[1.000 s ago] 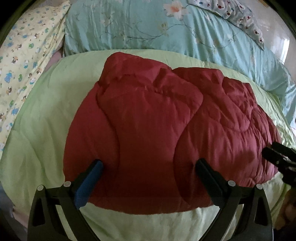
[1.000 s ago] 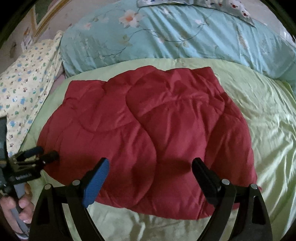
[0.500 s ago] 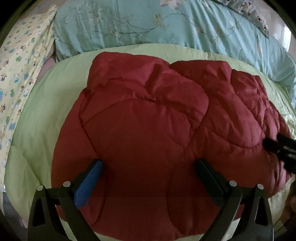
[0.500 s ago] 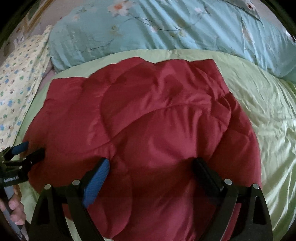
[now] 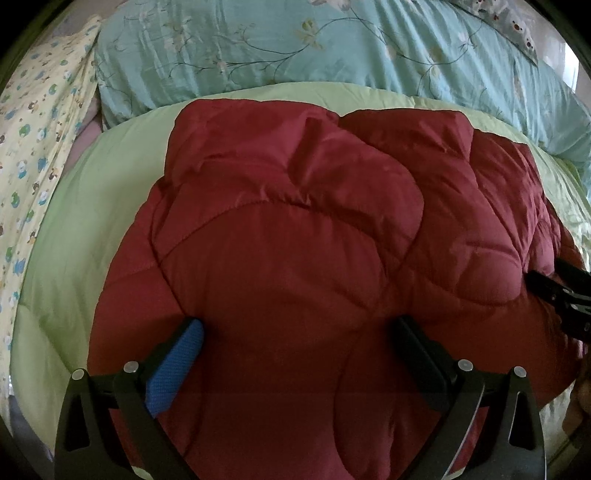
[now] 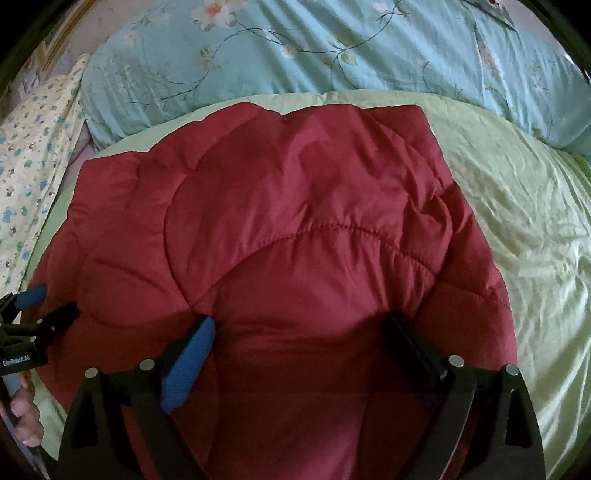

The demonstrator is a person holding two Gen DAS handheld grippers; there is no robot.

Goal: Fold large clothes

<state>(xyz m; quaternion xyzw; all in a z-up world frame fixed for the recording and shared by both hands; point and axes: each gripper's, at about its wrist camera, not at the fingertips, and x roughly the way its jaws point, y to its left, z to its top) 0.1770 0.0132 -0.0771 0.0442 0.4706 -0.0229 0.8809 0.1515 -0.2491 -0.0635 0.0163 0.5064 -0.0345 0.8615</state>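
Two grippers, both spread wide. Left gripper (image 5: 295, 343) hangs over the near part of the red quilted jacket (image 5: 314, 258), nothing pinched between its fingers; whether the tips touch the fabric can't be told. Right gripper (image 6: 299, 339) same: fingers wide apart over the near part of the jacket, nothing clamped.

Jacket lies folded and puffy on the light green quilt (image 5: 92, 221) covering the bed, and fills the middle of both views.

Left wrist view only: right gripper's dark tips at the far-right edge, against the jacket's right side; white bear-print cloth (image 5: 517, 26) at the top right.

Right wrist view only: left gripper at the left edge by the jacket's near-left corner, blue pad visible, with the left hand (image 6: 26, 417) on its handle; wide wrinkled stretch of green quilt right of the jacket.

Both views: teal floral duvet (image 6: 332, 48) bunched along the far side, yellow print sheet (image 5: 33, 147) at far left.
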